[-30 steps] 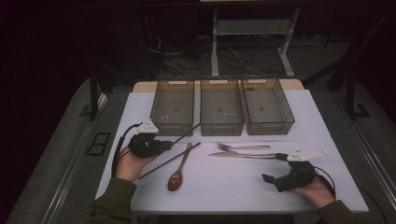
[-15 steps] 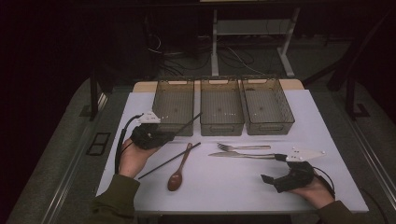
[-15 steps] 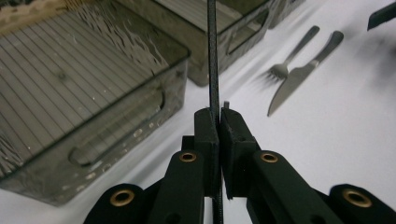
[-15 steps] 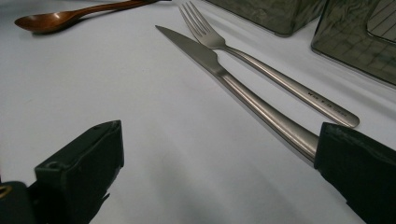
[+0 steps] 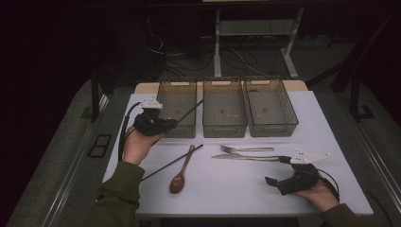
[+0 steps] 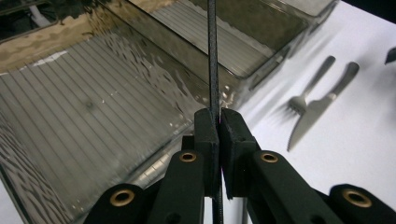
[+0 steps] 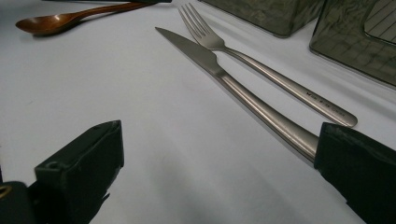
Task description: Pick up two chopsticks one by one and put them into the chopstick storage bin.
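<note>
Over the left bin (image 5: 177, 113), the left gripper (image 6: 218, 122) clamps one black chopstick (image 6: 212, 51); next, lower and release it inside; right gripper (image 5: 283, 181) gapes idle.

Lab/test room: dark floor, loose cables (image 5: 236, 54), metal desk legs (image 5: 217, 42), white table (image 5: 236, 189) staged with three bins (image 5: 224, 111).

White counter (image 5: 326, 137), wooden edge showing at its far side. Along the far side, three smoky clear bins (image 5: 225, 113) in a row, side by side. Nearer: a brown wooden spoon (image 5: 179, 175) left of centre, one black chopstick (image 5: 172, 162) slanting beside it. A metal fork (image 5: 246, 149) and knife (image 5: 243, 157) lie parallel, close together, at centre.
</note>
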`<state>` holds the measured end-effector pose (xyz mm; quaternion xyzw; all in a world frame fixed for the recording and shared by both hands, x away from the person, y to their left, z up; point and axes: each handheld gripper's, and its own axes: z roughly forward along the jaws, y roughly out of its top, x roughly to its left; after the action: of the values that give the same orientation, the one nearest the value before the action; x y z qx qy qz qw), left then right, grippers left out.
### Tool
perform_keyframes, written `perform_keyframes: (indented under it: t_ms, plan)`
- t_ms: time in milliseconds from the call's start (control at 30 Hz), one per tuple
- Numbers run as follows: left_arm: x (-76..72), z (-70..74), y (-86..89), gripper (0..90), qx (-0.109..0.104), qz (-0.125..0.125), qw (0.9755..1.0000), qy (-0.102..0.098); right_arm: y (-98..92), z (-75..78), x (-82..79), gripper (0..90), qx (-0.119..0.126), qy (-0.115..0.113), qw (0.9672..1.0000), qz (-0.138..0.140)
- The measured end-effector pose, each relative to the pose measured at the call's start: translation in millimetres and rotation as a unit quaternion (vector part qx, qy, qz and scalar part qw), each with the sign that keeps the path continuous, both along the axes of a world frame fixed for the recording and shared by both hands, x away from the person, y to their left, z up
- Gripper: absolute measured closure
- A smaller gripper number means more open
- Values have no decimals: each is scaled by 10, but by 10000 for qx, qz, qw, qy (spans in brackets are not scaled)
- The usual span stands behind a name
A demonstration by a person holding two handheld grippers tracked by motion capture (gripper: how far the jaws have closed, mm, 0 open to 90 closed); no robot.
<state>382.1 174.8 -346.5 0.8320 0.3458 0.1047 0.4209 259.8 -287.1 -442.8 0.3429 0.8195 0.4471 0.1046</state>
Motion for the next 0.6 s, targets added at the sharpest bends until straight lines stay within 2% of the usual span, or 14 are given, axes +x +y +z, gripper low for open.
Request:
perform_keyframes:
  t_ms: [300,567,600]
  plan:
    - [244,36,-37,847,48,138,9999,77,-2,2,1,9,-1,15,10000,-17]
    - [473,86,-78,847,-27,376,9992,102,0,5,-2,9,-10,-5,10000,-4]
    - [508,98,-79,847,20,363,9993,80,0,4,-2,9,-10,-9,10000,-1]
